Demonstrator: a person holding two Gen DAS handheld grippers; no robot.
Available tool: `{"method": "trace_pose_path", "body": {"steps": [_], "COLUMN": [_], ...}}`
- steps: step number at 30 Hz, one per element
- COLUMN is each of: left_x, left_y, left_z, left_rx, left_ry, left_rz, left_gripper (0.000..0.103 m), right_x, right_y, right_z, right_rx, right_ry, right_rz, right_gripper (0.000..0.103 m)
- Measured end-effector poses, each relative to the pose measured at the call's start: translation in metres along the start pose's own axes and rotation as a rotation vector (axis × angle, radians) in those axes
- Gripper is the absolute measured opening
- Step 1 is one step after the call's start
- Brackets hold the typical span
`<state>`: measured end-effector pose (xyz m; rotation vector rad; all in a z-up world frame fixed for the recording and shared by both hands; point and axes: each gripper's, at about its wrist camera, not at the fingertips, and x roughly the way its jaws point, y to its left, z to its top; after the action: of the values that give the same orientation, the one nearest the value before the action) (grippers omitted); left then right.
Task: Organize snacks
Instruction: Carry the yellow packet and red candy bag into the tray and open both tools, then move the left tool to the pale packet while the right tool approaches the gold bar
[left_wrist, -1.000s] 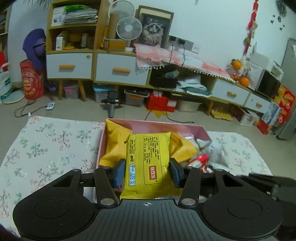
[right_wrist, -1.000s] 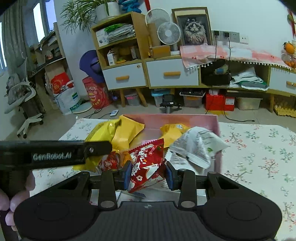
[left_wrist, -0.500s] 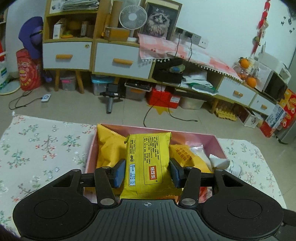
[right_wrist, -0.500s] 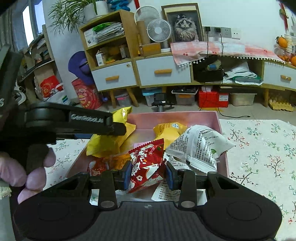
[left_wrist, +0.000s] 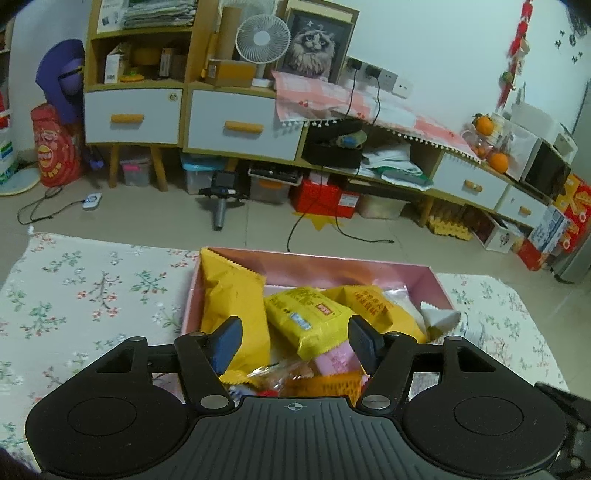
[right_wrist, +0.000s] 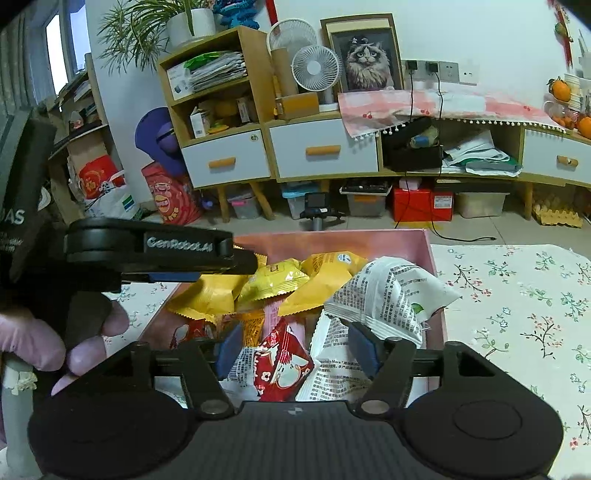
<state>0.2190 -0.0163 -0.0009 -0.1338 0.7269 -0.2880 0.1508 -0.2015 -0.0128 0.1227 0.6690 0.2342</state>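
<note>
Both claws are opening above the pink box (left_wrist: 436, 280): left claw (left_wrist: 294, 338) apparently clear of the yellow packet (left_wrist: 306, 321), right claw (right_wrist: 295, 349) clear of the red packet (right_wrist: 282, 363).

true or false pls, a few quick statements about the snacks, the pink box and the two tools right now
1. The snack packets lie inside the pink box. True.
2. The left tool clamps the yellow packet. False: its jaws are opening and the packet lies loose among the others.
3. The red packet sits between the right tool's spread jaws, unpressed. True.
4. The box stands on bare wood. False: it stands on a floral cloth.
5. The white packet lies outside the box. False: it rests inside, against the right wall.
</note>
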Motion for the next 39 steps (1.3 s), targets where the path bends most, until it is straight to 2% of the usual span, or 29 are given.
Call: {"method": "trace_pose_path", "body": {"steps": [7, 14, 20, 26, 39], "left_x": [-0.023, -0.049, -0.072, -0.093, -0.111], "left_y": [0.003, 0.008, 0.009, 0.010, 0.020], "left_z": [-0.010, -0.028, -0.042, -0.065, -0.108], "left_rx": [0.024, 0.039, 0.050, 0.082, 0.162], "left_ry": [-0.001, 0.012, 0.012, 0.022, 0.064], "left_rz": [0.020, 0.037, 0.050, 0.066, 0.111], "left_gripper": [0.064, 0.066, 0.073, 0.085, 0.093], "right_x": [-0.013, -0.029, -0.043, -0.054, -0.071], "right_y": [0.005, 0.005, 0.008, 0.008, 0.005], "right_z": [-0.001, -0.006, -0.011, -0.020, -0.051], "right_rx": [-0.027, -0.039, -0.073, -0.116, -0.207], "right_ry": [0.001, 0.006, 0.013, 0.019, 0.062], "right_rz": [0.011, 0.008, 0.010, 0.011, 0.020], "right_gripper": [0.045, 0.049, 0.056, 0.063, 0.073]}}
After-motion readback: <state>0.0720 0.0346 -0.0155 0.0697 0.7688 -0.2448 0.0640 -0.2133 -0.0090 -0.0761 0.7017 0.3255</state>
